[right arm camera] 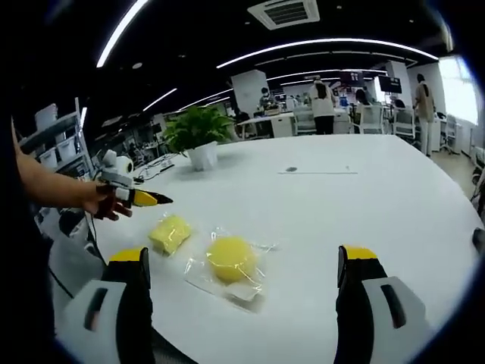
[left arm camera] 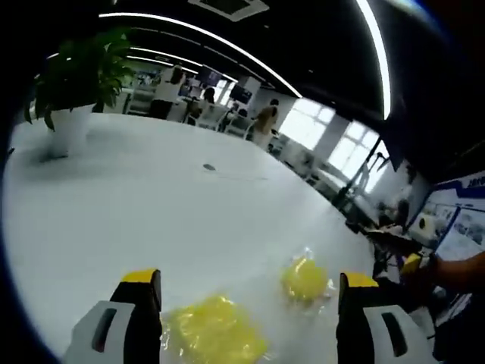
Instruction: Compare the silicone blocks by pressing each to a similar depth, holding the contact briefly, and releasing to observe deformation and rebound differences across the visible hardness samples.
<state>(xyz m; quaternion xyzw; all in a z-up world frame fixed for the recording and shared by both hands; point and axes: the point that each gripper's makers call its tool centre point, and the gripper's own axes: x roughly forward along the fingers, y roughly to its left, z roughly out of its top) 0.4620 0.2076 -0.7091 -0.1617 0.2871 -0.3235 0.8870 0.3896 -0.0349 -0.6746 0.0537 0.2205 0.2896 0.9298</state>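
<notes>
The two yellow silicone samples lie on the white table (right arm camera: 364,220) ahead of me, a squarish block (right arm camera: 170,233) and a rounder block (right arm camera: 229,258), each in a crinkly clear bag (right arm camera: 241,292); I judge them light, soft and springy, and the film slippery, so I would press straight down on the middle of each. My right gripper (right arm camera: 242,284) stands open above the table near the round one. My left gripper (left arm camera: 250,303) is open too, over the squarish sample.

Both the left gripper (left arm camera: 250,292) and right gripper (right arm camera: 244,265) hover with jaws spread wide, holding nothing.
</notes>
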